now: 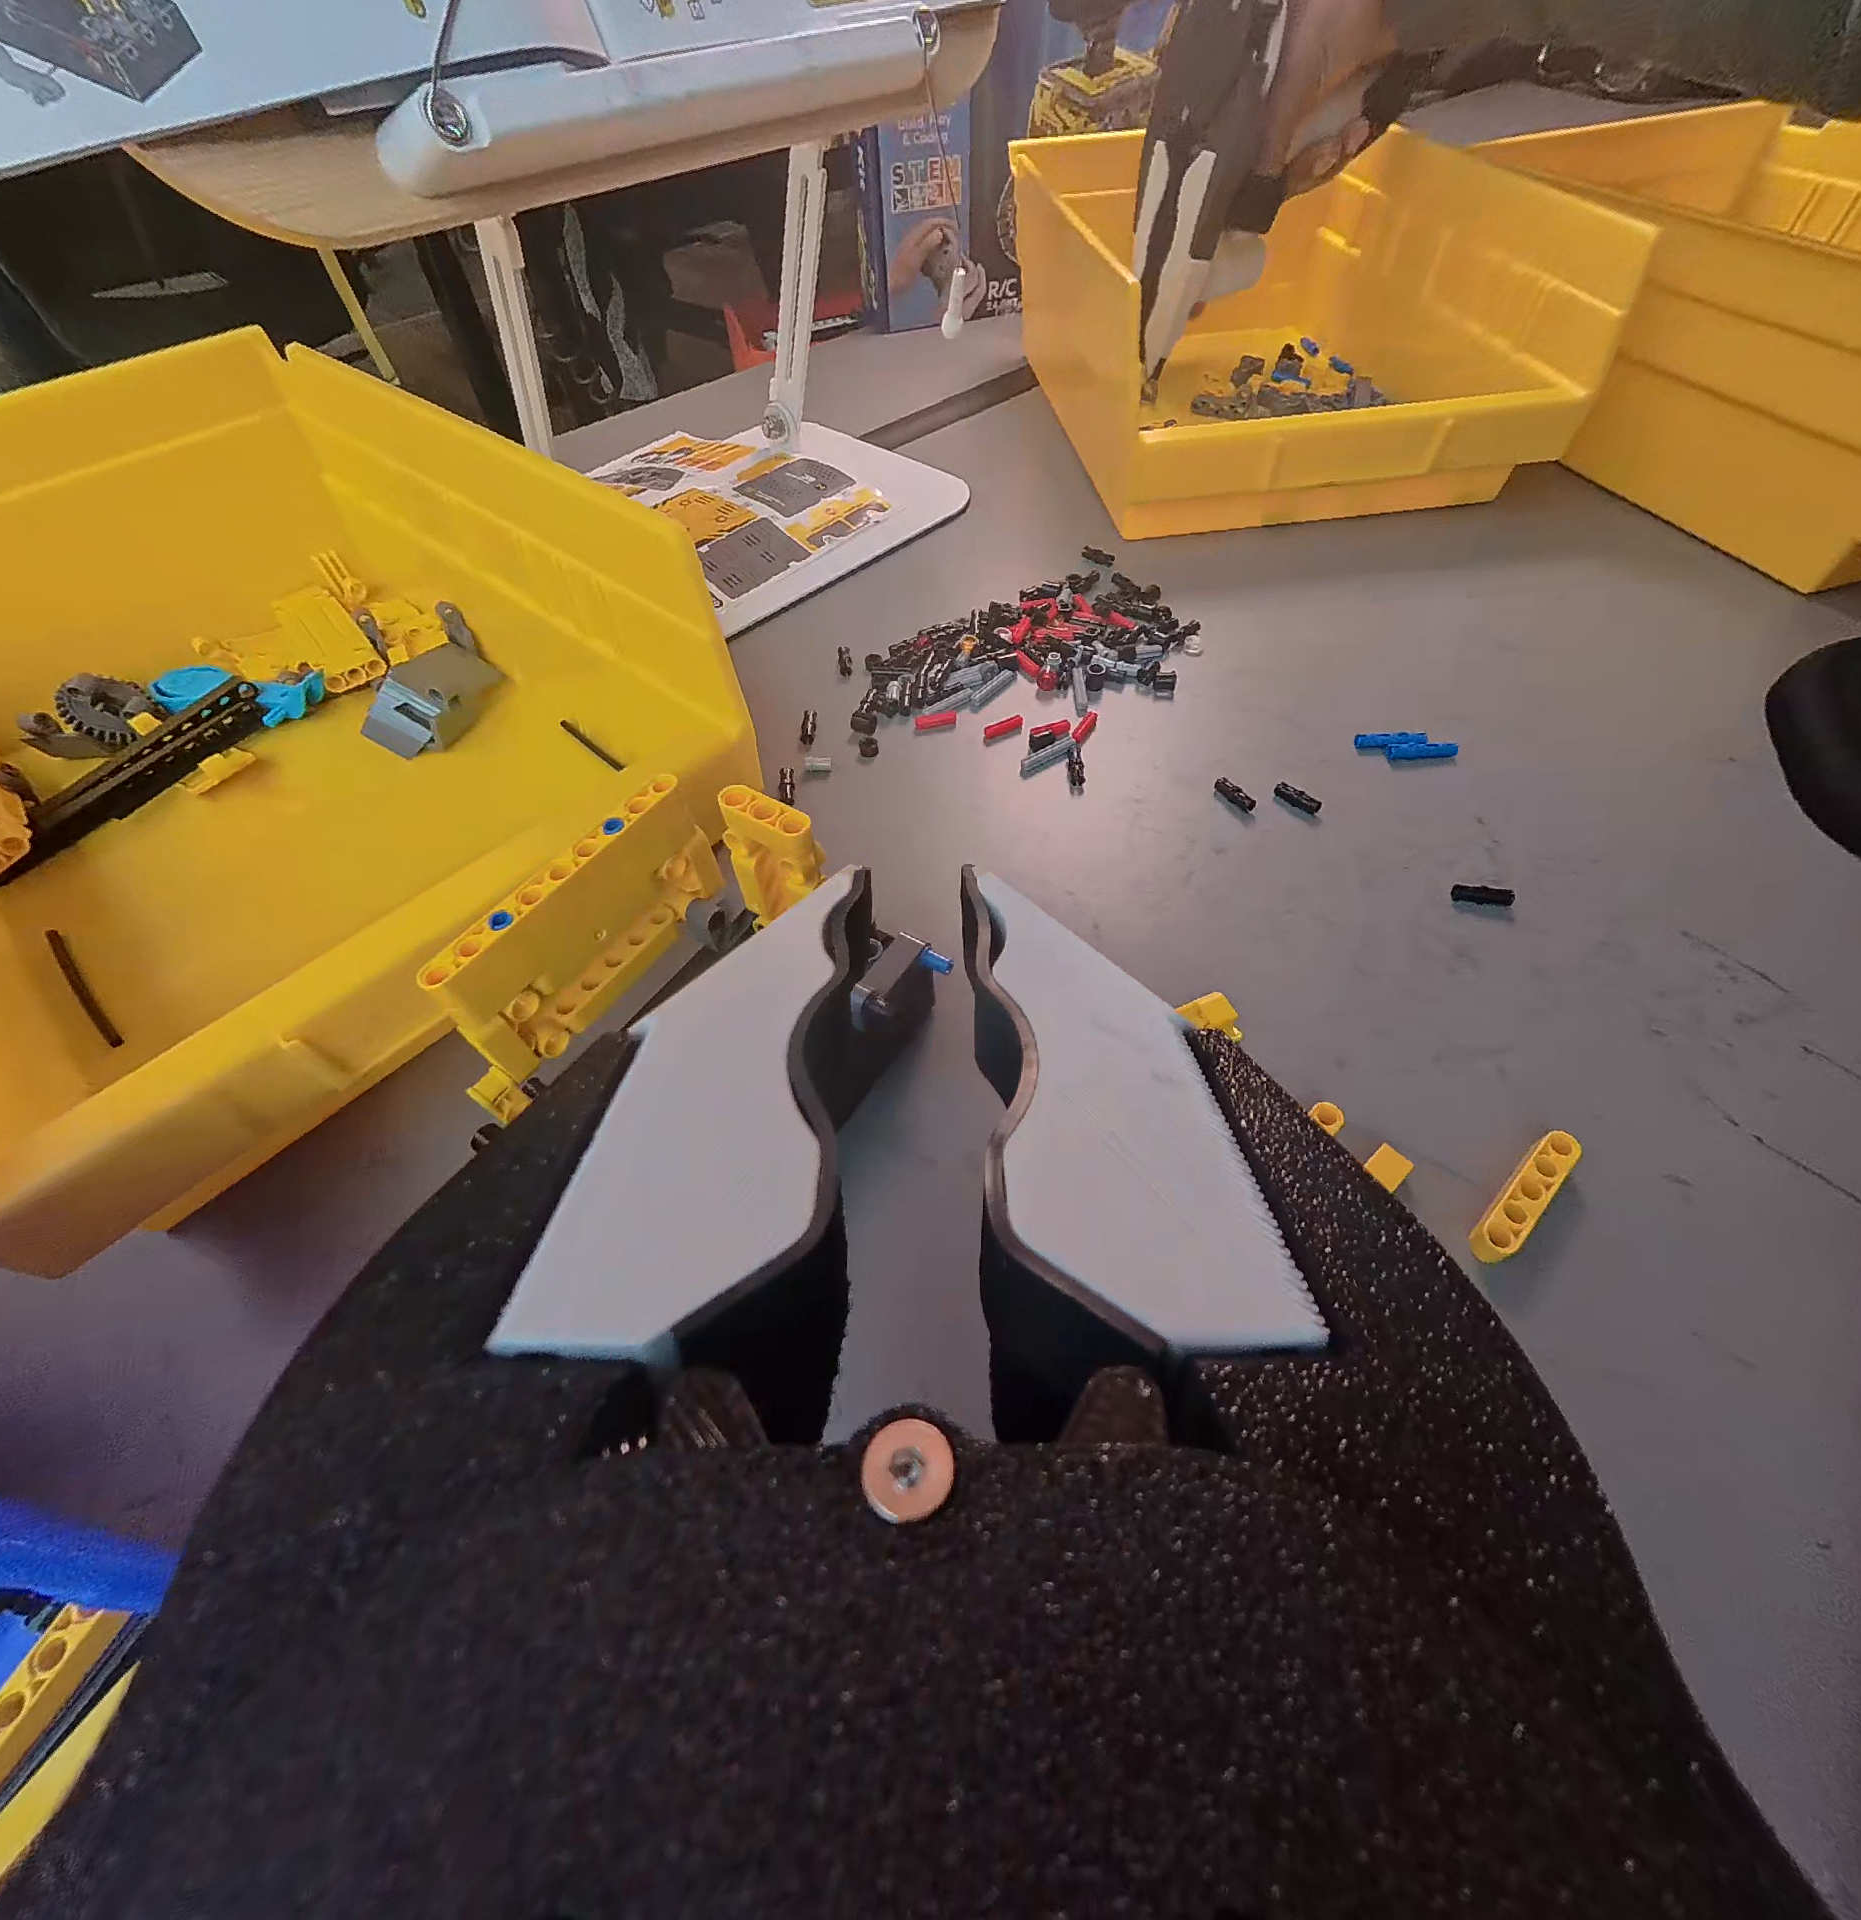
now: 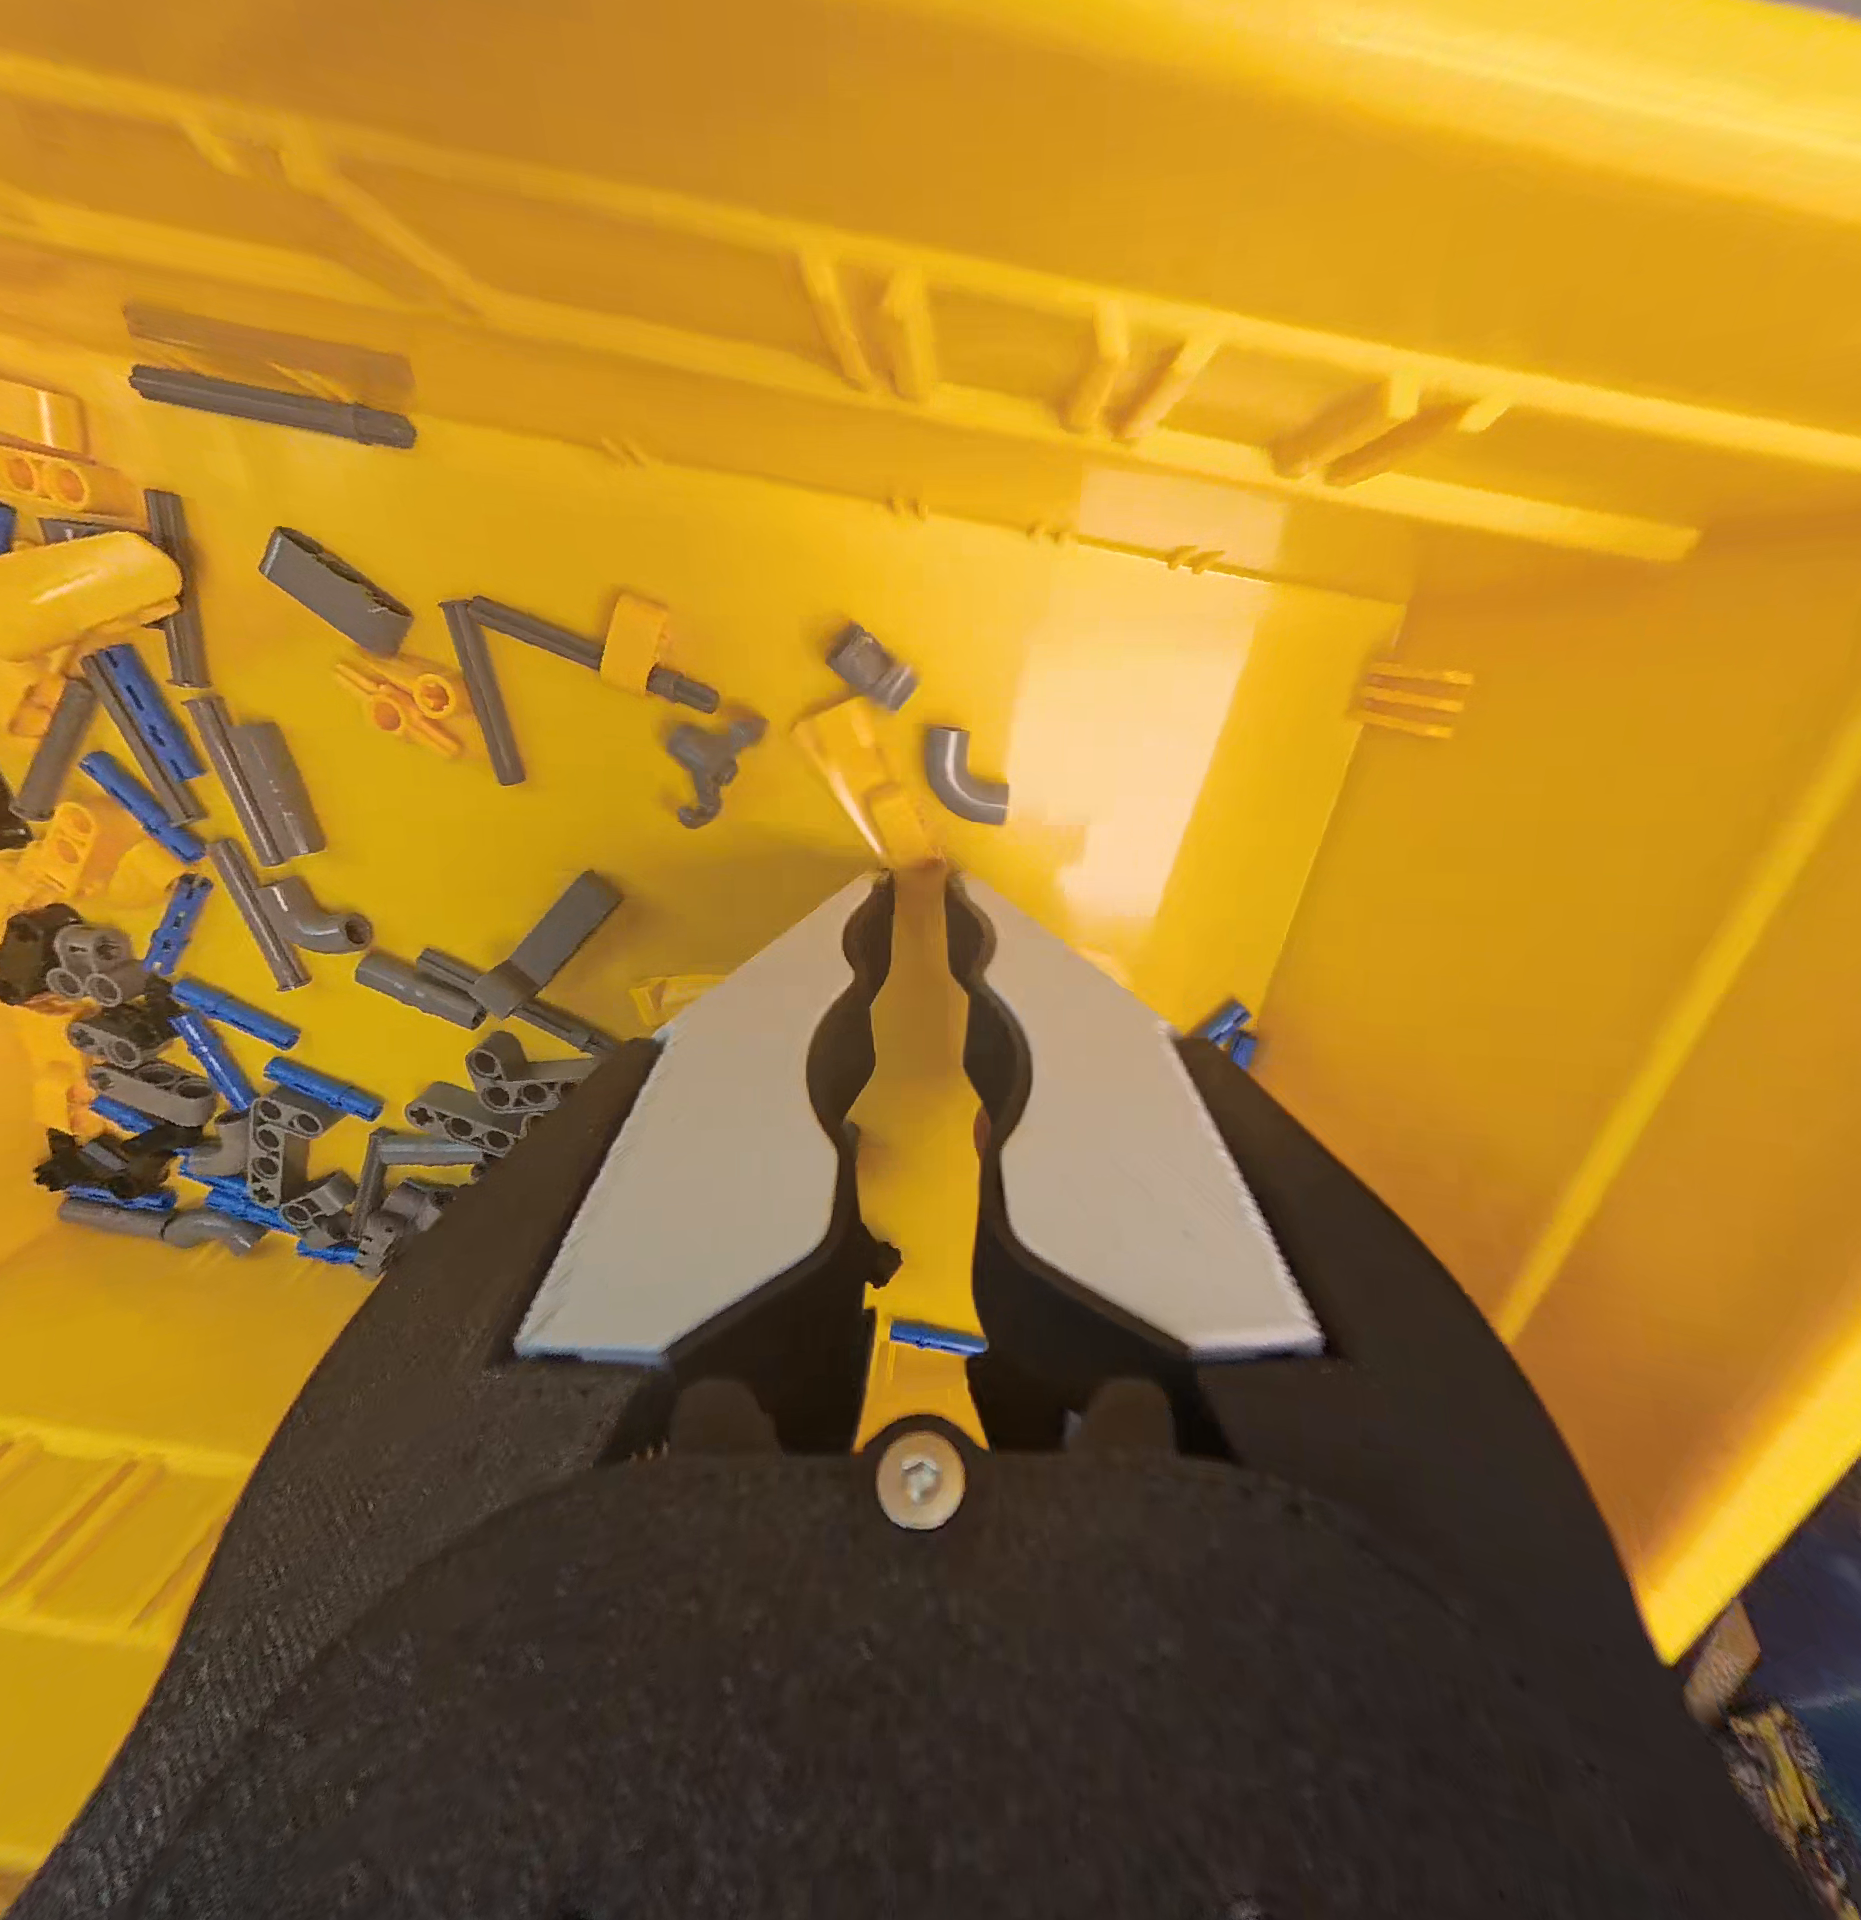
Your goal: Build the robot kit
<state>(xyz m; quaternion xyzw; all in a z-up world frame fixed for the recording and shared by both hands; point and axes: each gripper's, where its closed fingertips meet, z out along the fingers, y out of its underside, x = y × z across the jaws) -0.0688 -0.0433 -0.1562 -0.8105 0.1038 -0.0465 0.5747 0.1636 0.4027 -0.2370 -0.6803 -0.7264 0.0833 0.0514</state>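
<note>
My right claw (image 2: 913, 883) is down inside a yellow bin (image 2: 1528, 831), its jaws drawn almost together on the near end of a small yellow piece (image 2: 872, 774) that lies on the bin floor. The picture is smeared there, but the tips look pinched on it rather than merely beside it. A grey elbow (image 2: 965, 779) lies just to its right, and a scatter of grey and blue parts (image 2: 230, 1039) is spread well off to the left. I judge the yellow piece to be hard, light plastic, smooth enough to twist or slip out of a tip-only pinch. Its flat sides would make a surer hold than its tapering end. My left claw (image 1: 910, 904) sits low over the grey table (image 1: 1425, 1039) with its jaws apart and clamped on nothing. A small dark grey block (image 1: 898, 985) with a blue peg sits in the gap, close against my left finger. I cannot tell whether it touches that finger, or whether it belongs to the yellow frame (image 1: 562, 935) standing just beside it. That frame leans by the front of another yellow bin (image 1: 386, 520). It looks stiff but pieced together, so I would expect it to come apart if squeezed across a joint. A heap of small pegs (image 1: 1040, 655) lies farther out on the table.
</note>
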